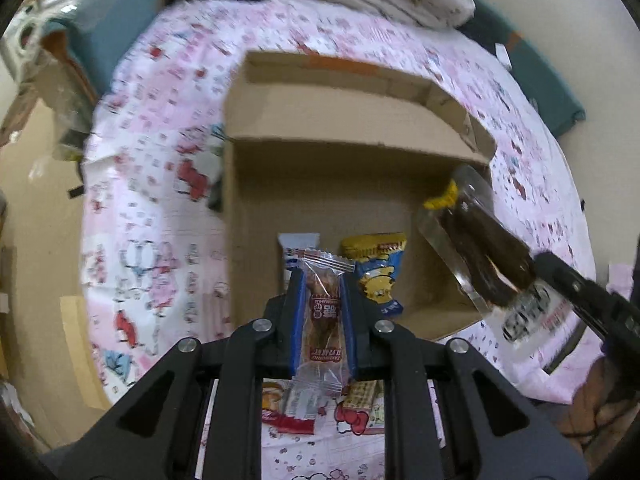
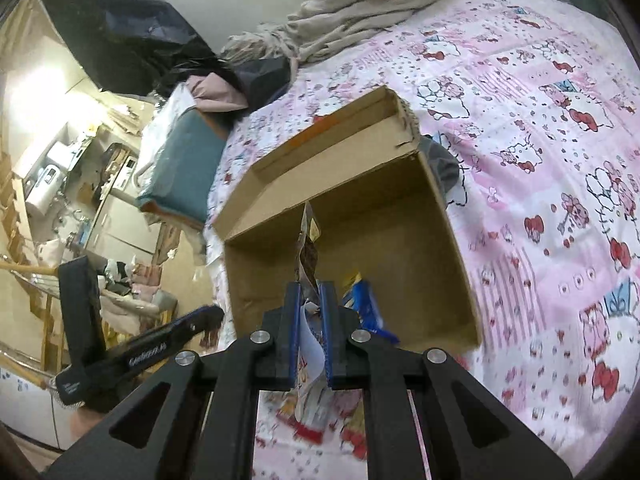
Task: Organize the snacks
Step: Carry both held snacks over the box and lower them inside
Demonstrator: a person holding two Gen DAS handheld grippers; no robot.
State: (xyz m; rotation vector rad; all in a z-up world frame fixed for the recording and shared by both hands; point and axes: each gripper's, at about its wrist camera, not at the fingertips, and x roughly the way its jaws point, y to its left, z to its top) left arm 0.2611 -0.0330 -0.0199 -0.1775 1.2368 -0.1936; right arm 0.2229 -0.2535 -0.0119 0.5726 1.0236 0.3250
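Observation:
My left gripper is shut on a clear wrapper with a brown snack stick, held over the near edge of an open cardboard box. Inside the box lie a yellow-and-blue cartoon snack packet and a white-and-blue packet. My right gripper is shut on a clear packet of dark brown snack; in the left wrist view the same packet hangs over the box's right side. The box and a blue packet lie below it.
The box rests on a pink cartoon-print bedsheet. More snack packets lie on the sheet in front of the box. A crumpled blanket lies at the far end of the bed. Furniture and clutter stand beyond the bed's left edge.

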